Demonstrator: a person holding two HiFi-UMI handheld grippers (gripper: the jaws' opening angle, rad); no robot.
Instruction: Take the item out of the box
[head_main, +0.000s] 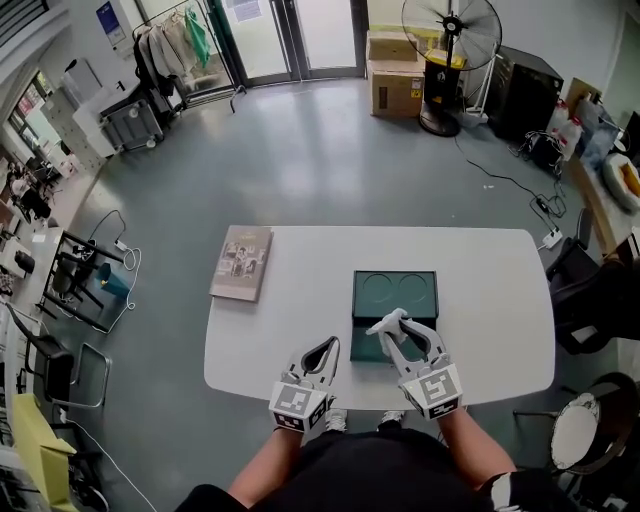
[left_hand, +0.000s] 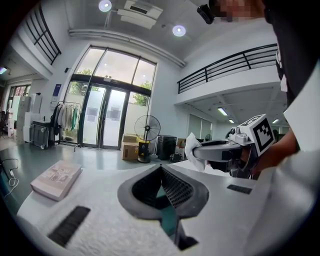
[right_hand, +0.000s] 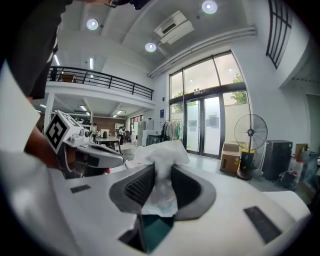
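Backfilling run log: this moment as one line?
left gripper: shut, empty | right gripper: shut on white crumpled item, held over open green box | book: flat on table, left of box

No print is legible on the book (head_main: 241, 262) or the cardboard boxes (head_main: 396, 75).
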